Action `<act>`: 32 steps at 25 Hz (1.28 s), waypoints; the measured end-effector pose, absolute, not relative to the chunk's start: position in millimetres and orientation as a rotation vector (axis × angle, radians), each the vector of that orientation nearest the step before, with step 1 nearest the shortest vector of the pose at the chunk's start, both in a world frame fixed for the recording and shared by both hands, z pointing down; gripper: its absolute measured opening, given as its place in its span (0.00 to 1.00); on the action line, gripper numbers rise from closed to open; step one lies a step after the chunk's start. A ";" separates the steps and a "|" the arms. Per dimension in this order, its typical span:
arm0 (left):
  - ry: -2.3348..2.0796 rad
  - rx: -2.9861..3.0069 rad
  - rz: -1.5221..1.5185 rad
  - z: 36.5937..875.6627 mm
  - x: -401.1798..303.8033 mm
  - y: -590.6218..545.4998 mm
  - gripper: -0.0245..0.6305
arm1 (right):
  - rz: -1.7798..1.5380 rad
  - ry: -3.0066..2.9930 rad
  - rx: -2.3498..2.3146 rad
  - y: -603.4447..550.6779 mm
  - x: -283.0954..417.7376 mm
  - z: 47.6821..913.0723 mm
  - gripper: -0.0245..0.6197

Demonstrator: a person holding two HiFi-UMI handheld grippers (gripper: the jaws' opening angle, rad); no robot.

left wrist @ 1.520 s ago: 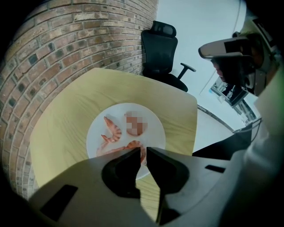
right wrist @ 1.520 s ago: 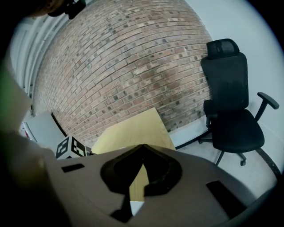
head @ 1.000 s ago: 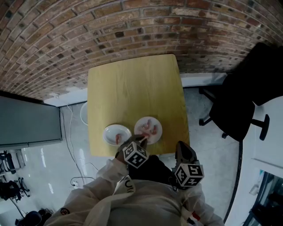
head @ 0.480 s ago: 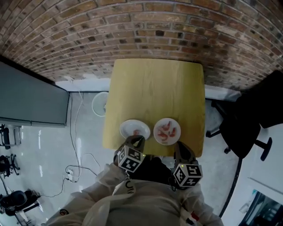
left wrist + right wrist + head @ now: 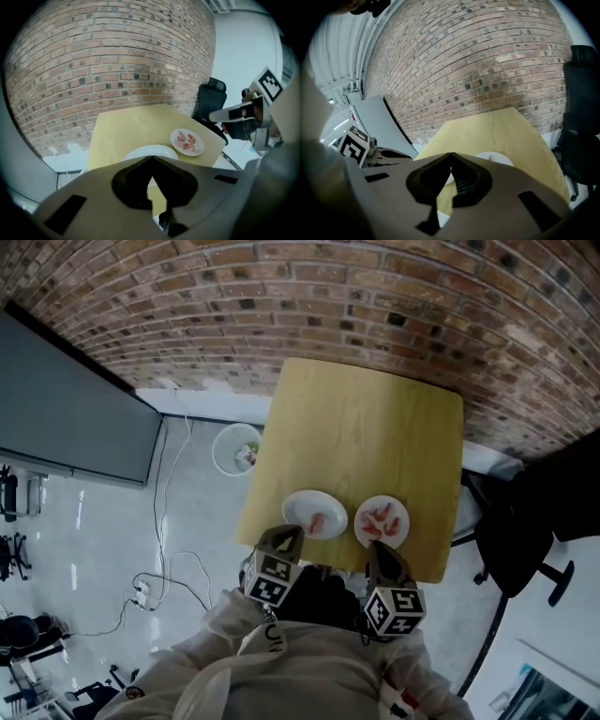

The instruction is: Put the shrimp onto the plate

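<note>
1. Head view: the wooden table [image 5: 356,437] stands against a brick wall [image 5: 281,296]. Two white plates sit side by side near its close edge.
   - The left plate [image 5: 300,506] carries a single shrimp [image 5: 319,520], a small pink-orange curl.
   - The right plate [image 5: 404,521] holds a shrimp heap [image 5: 380,519] of several pink pieces.
   - The left gripper [image 5: 289,532] points at the left plate's near rim and the right gripper [image 5: 378,554] at the right plate's. Both hang over the table edge.
   - Only this view shows both plates whole, and a round bin [image 5: 236,448] on the floor beside the table.
2. Left gripper view: the left gripper [image 5: 152,158] has its jaws just closed tip to tip, with nothing between them.
   - The left plate [image 5: 150,151] shows only as a white rim above the jaws, its shrimp hidden.
   - The right plate [image 5: 199,149] is clear, and the shrimp heap [image 5: 186,141] reads as separate pink bodies.
   - A black chair [image 5: 208,101] and the right gripper [image 5: 234,112] show at the right.
3. Right gripper view: the right gripper [image 5: 450,154] has its jaws pressed together and holds nothing.
   - The right plate [image 5: 499,160] peeks over them with one red fleck of shrimp.
   - The left gripper [image 5: 379,152] shows at the left.
</note>
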State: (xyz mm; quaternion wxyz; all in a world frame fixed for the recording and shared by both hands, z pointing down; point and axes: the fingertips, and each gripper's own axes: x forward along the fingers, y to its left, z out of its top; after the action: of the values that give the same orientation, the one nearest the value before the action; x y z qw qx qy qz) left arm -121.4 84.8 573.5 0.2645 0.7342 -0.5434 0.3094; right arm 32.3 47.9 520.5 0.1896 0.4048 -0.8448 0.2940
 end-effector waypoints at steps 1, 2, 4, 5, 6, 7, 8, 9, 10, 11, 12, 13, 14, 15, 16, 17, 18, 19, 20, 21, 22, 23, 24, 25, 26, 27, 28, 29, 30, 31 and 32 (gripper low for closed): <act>-1.494 1.978 0.803 571.1 -128.2 86.6 0.05 | 0.824 -2.375 1.126 49.8 26.7 520.7 0.07; -1.518 1.970 0.779 569.0 -135.2 88.9 0.05 | 0.822 -2.373 1.113 52.0 21.0 521.2 0.07; -1.564 1.961 0.752 568.0 -148.9 93.8 0.05 | 0.817 -2.366 1.081 56.4 10.0 523.6 0.08; -1.587 1.959 0.740 567.8 -154.9 94.9 0.05 | 0.815 -2.362 1.062 58.5 4.7 525.6 0.08; -1.608 1.958 0.728 566.8 -160.2 95.1 0.05 | 0.815 -2.359 1.040 60.5 -0.8 528.2 0.08; -1.626 1.956 0.716 565.7 -165.0 95.2 0.05 | 0.818 -2.354 1.018 62.7 -6.1 531.3 0.08; -1.640 1.950 0.706 565.4 -169.3 96.5 0.05 | 0.824 -2.346 0.999 65.1 -10.9 535.2 0.08; -1.646 1.941 0.700 565.9 -173.2 99.0 0.05 | 0.833 -2.336 0.985 67.4 -15.2 539.8 0.08; -1.647 1.933 0.699 566.7 -176.9 101.4 0.05 | 0.845 -2.325 0.974 68.9 -19.6 544.8 0.08; -1.647 1.929 0.701 567.7 -180.9 102.5 0.05 | 0.864 -2.314 0.963 69.2 -24.4 550.0 0.08; -1.646 1.927 0.705 568.7 -184.9 102.7 0.05 | 0.889 -2.303 0.951 69.0 -29.9 555.3 0.08; -1.645 1.926 0.707 569.4 -188.5 103.0 0.05 | 0.920 -2.294 0.935 69.3 -35.7 560.8 0.09; -1.645 1.923 0.707 569.9 -191.8 104.1 0.05 | 0.953 -2.283 0.918 70.6 -41.1 566.7 0.16; -1.645 1.919 0.706 570.5 -194.7 106.2 0.05 | 0.977 -2.270 0.903 72.4 -45.9 572.7 0.19; -1.647 1.915 0.707 571.4 -197.9 108.7 0.05 | 0.986 -2.256 0.894 73.9 -50.0 578.3 0.20; -1.650 1.912 0.711 572.6 -201.6 111.0 0.05 | 0.983 -2.244 0.889 74.7 -54.0 583.7 0.21; -1.654 1.907 0.714 573.7 -205.7 112.8 0.05 | 0.975 -2.232 0.886 74.9 -58.4 588.7 0.22; -1.656 1.900 0.717 575.1 -210.0 114.5 0.05 | 0.970 -2.221 0.882 75.0 -63.2 593.6 0.23; -1.658 1.889 0.719 577.0 -214.2 116.4 0.05 | 0.969 -2.211 0.877 75.2 -68.3 598.6 0.25; -1.661 1.878 0.721 579.0 -218.3 118.2 0.05 | 0.969 -2.201 0.873 75.4 -73.4 603.4 0.26; -1.665 1.869 0.721 580.6 -221.9 119.6 0.05 | 0.970 -2.192 0.872 75.7 -78.0 608.0 0.27; -1.668 1.859 0.721 582.0 -224.9 121.0 0.05 | 0.972 -2.182 0.874 75.9 -82.2 612.7 0.30; -1.667 1.848 0.720 583.6 -227.3 122.7 0.05 | 0.976 -2.171 0.877 76.0 -85.9 617.4 0.31; -1.664 1.837 0.720 585.3 -229.3 124.4 0.05 | 0.981 -2.158 0.883 76.0 -89.0 622.1 0.32; -1.662 1.828 0.720 587.0 -231.1 125.7 0.05 | 0.986 -2.144 0.890 75.7 -91.6 626.6 0.32; -1.661 1.822 0.721 588.6 -232.8 126.9 0.05 | 0.994 -2.130 0.900 75.2 -93.7 630.7 0.32; -1.660 1.818 0.723 589.9 -234.5 128.3 0.05 | 1.003 -2.119 0.912 74.8 -95.8 634.3 0.32; -1.659 1.814 0.726 591.1 -236.2 130.0 0.05 | 1.012 -2.109 0.924 74.5 -97.8 637.5 0.32; -1.658 1.809 0.729 592.3 -238.3 131.9 0.05 | 1.018 -2.100 0.936 74.3 -100.1 640.6 0.32; -1.657 1.805 0.733 593.5 -240.8 133.7 0.05 | 1.021 -2.091 0.946 74.1 -102.4 643.6 0.32; -1.657 1.800 0.737 594.7 -243.4 135.3 0.05 | 1.022 -2.082 0.955 73.7 -104.5 646.4 0.32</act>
State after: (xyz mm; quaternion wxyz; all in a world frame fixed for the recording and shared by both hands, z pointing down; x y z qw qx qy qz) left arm -243.4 135.3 594.7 0.2892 0.6743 -0.6209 0.2760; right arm -104.5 73.7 646.4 0.3111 0.3619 -0.7888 0.3873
